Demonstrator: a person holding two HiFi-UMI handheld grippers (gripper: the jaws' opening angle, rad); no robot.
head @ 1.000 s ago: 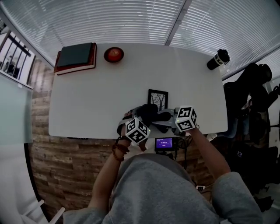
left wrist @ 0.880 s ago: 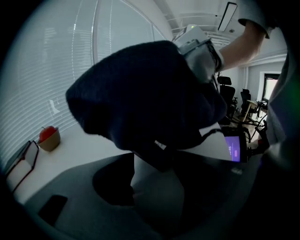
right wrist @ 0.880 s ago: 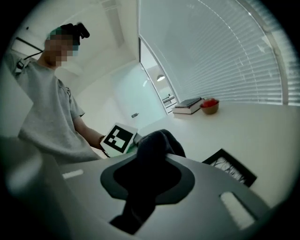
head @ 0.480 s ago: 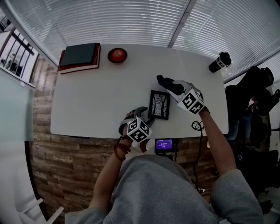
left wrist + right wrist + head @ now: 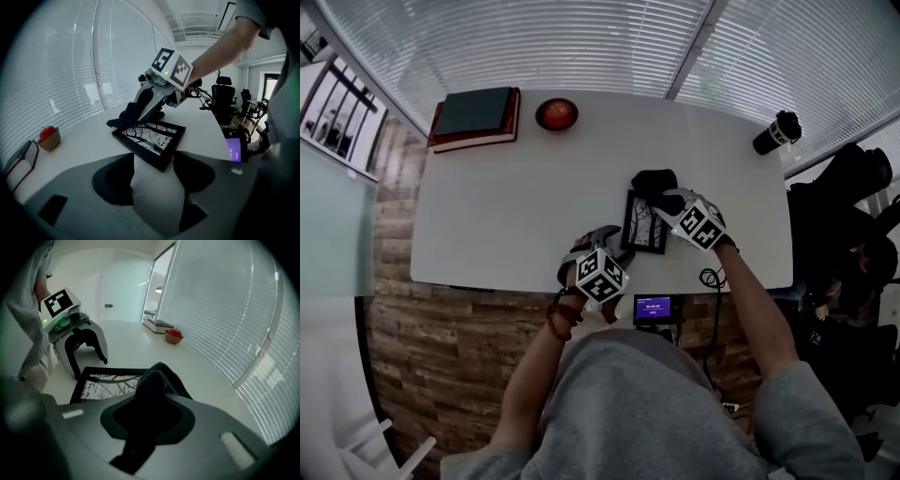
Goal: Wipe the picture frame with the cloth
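Nearest the person, one small lit screen sits at the near edge of the single white table, between the two forearms. Just beyond it the left gripper points down at the tabletop. Its two jaws stand wide, astride the near corner of the one picture frame, each tip set against an edge of that corner, so the frame is pinched there. The frame is black, with a print of bare branches. It lies on the table a little right of centre, close to the near edge. At its far end the right gripper comes in from the right, with its jaws closed on the one dark cloth. The cloth bulges out past the jaw tips and its bunched end rests on the frame's far corner, touching it. Each gripper carries one cube with square markers. Farther off, along the table's far side, two stacked books lie at the left, a dark one on a red one. Just to their right one red apple sits in one small bowl. One black flask stands well apart at the far right corner. Past the table's right end are dark office chairs, too crowded to count. White slatted blinds fill the background behind the table.
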